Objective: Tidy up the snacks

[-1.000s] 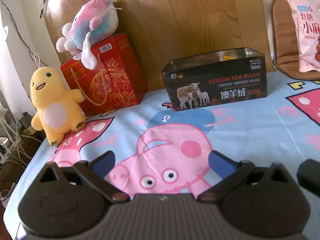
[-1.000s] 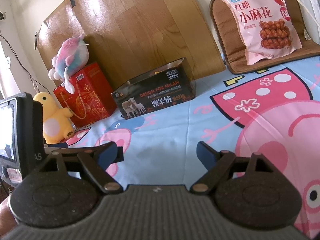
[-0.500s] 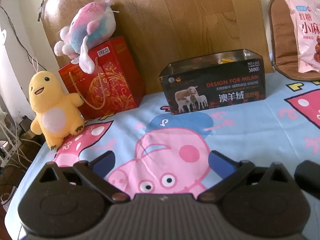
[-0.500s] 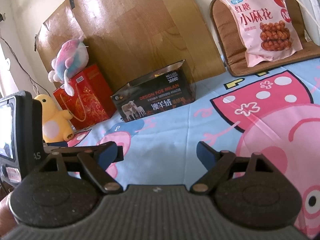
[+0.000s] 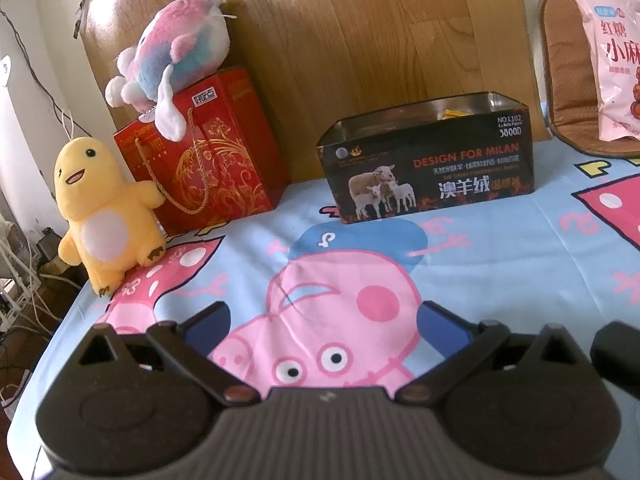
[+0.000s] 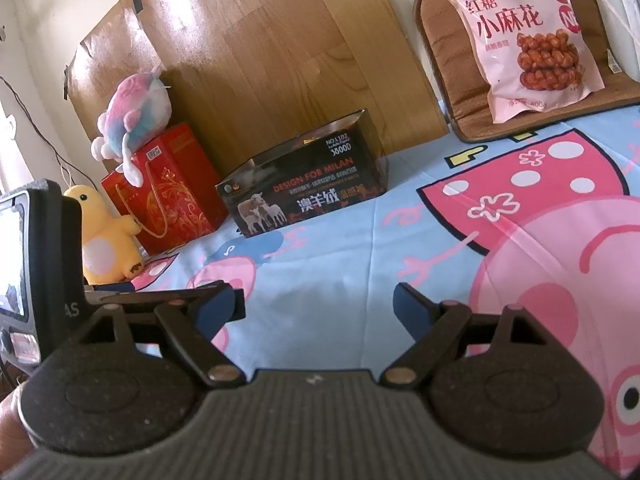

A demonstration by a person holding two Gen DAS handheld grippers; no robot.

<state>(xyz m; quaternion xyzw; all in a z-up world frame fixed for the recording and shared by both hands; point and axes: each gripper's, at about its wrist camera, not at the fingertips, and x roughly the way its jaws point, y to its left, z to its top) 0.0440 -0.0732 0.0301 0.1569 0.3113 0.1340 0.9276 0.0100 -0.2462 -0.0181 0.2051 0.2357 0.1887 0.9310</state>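
Red gift bag [image 5: 204, 160] beside tin [image 5: 430, 158] (plush [image 5: 176, 44] atop).

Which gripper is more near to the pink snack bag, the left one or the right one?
Right. The right gripper faces the pink snack bag, which is ahead to its right. The left gripper sits further left; the bag shows only at its view's right edge.

Landmark: open tin box [image 5: 430, 156], set on the bedsheet [image 5: 500, 248] against the board [image 5: 360, 40] behind it. Left of the box, a gift bag [image 5: 208, 160] is stood; a plush fish [image 5: 176, 56] is laid on top of it. A plush duck [image 5: 104, 216] is stood left of the bag, touching it. Right of the box, a snack bag [image 6: 520, 36] is propped on a cushion [image 6: 448, 60].
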